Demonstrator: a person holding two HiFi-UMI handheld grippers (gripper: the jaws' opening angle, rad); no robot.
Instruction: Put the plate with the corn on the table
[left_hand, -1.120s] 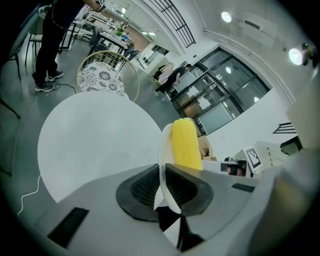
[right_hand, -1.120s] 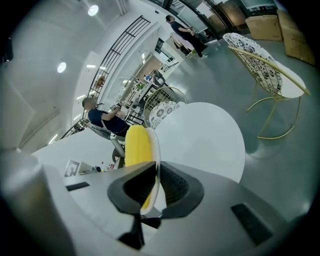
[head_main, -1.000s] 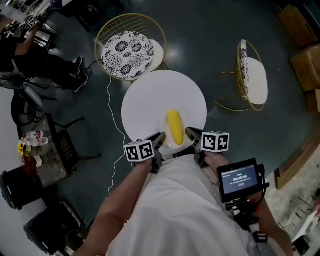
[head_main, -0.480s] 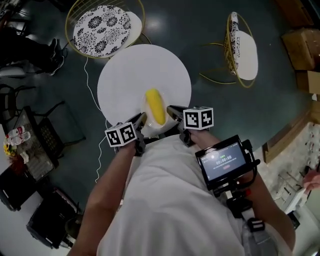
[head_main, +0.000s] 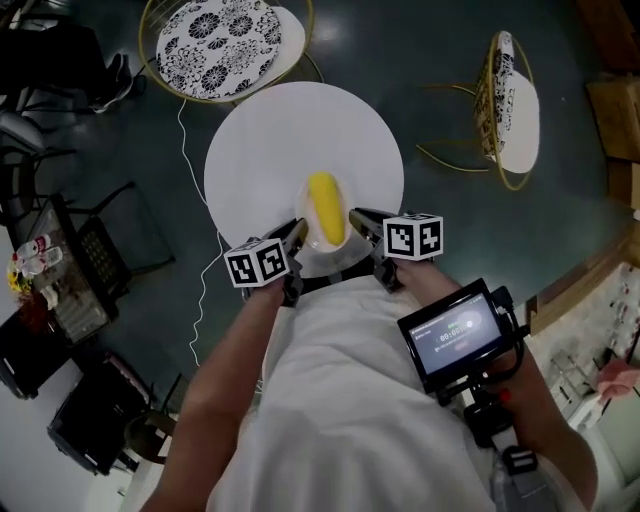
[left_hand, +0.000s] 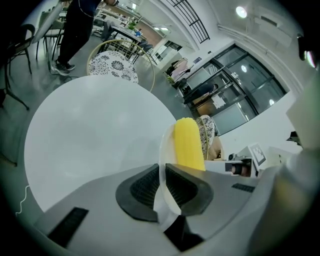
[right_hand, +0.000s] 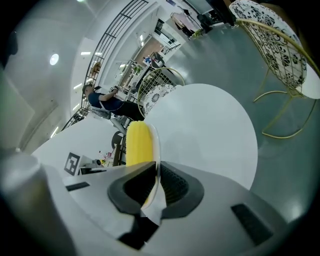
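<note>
1. A person stands at the near edge of a round white table (head_main: 290, 140) and holds a small white plate (head_main: 322, 256) between two grippers, one on each side.
2. The plate is over the near edge of the table. No view shows whether it touches the tabletop.
3. A yellow corn cob (head_main: 323, 208) lies loose along the middle of the plate, pointing toward the table's centre.
4. The left gripper (left_hand: 162, 185) has its ribbed pads closed tightly on the plate's left rim.
5. The right gripper (right_hand: 156, 187) is clamped on the opposite rim in the same way.
6. The plate looks thin, stiff, smooth and light, so it may slip in the pads, and it could chip if dropped.
7. The round cob could roll, so the plate should be kept level, and opposite rims look like the right place to hold it.
</note>
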